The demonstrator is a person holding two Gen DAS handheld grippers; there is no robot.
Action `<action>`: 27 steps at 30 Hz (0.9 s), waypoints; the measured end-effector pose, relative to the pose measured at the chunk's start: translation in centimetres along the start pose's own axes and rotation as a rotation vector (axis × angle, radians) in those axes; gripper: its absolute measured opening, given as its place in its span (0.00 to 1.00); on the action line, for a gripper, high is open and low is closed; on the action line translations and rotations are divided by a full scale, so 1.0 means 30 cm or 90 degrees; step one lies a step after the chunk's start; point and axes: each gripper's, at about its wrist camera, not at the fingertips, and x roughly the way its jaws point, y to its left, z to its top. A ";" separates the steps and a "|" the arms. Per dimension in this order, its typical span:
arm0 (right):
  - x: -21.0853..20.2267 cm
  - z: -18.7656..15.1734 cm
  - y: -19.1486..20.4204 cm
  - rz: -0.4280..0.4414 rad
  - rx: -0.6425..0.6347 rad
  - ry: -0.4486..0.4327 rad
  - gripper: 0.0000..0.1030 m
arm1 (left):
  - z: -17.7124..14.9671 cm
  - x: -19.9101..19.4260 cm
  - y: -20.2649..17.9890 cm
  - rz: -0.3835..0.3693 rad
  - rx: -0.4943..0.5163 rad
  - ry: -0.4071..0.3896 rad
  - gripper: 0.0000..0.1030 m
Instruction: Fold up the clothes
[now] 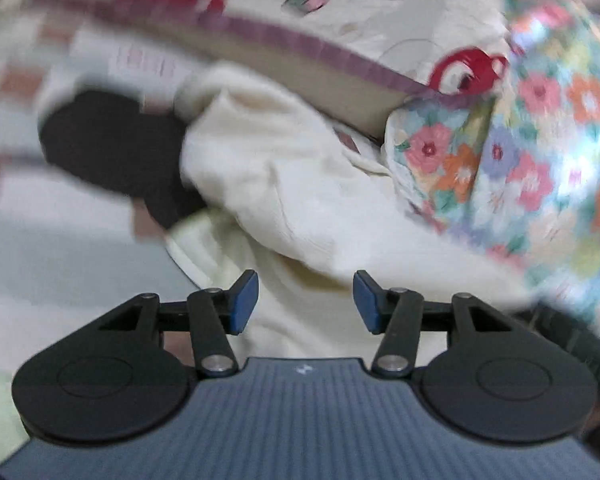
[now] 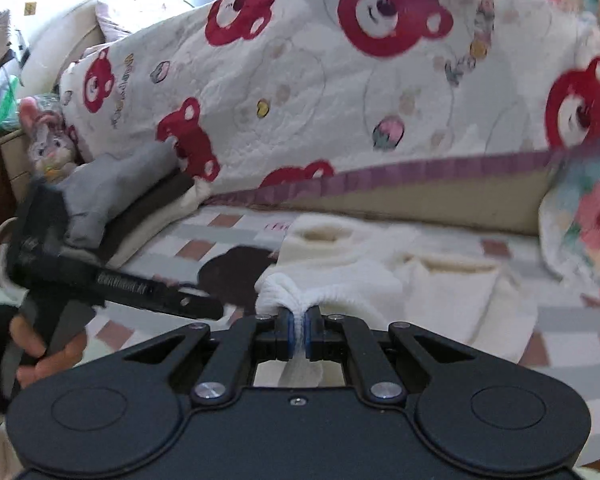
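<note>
A cream knitted garment (image 2: 364, 280) lies rumpled on the checked bed sheet (image 2: 204, 240); it also fills the middle of the left wrist view (image 1: 284, 184). My right gripper (image 2: 298, 334) is shut on a bunched edge of this garment, with white fabric squeezed between the blue pads. My left gripper (image 1: 305, 300) is open and empty just above the garment's near part; it also shows at the left of the right wrist view (image 2: 216, 312), held in a hand. A dark brown garment (image 1: 112, 144) lies left of the cream one, partly under it.
A quilt with red bears (image 2: 340, 88) and a purple trim rises behind the sheet. A floral quilt (image 1: 540, 140) lies at the right. A grey cloth (image 2: 112, 184) and a plush rabbit (image 2: 48, 144) sit at the far left.
</note>
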 end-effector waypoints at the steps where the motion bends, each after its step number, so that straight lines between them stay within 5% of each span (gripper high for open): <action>1: 0.008 -0.022 -0.026 0.031 0.017 0.006 0.06 | -0.005 0.023 0.011 -0.012 -0.037 0.008 0.50; 8: 0.027 -0.155 -0.108 0.187 0.079 0.014 0.07 | -0.087 0.213 -0.022 -0.086 -0.195 0.084 0.64; 12: 0.028 -0.189 -0.116 0.252 0.083 0.013 0.07 | -0.109 0.273 -0.044 -0.070 -0.215 0.076 0.68; 13: 0.022 -0.192 -0.123 0.264 0.091 0.007 0.08 | -0.111 0.283 -0.051 -0.063 -0.214 0.071 0.64; 16: 0.003 -0.199 -0.143 0.296 0.106 0.002 0.08 | -0.091 0.271 -0.096 -0.051 -0.193 0.031 0.06; 22: -0.068 -0.163 -0.125 0.388 0.077 -0.005 0.08 | -0.004 0.012 -0.287 -0.067 -0.072 -0.106 0.05; 27: -0.101 -0.125 -0.121 0.426 0.020 0.043 0.07 | -0.030 -0.031 -0.333 -0.001 0.001 -0.042 0.11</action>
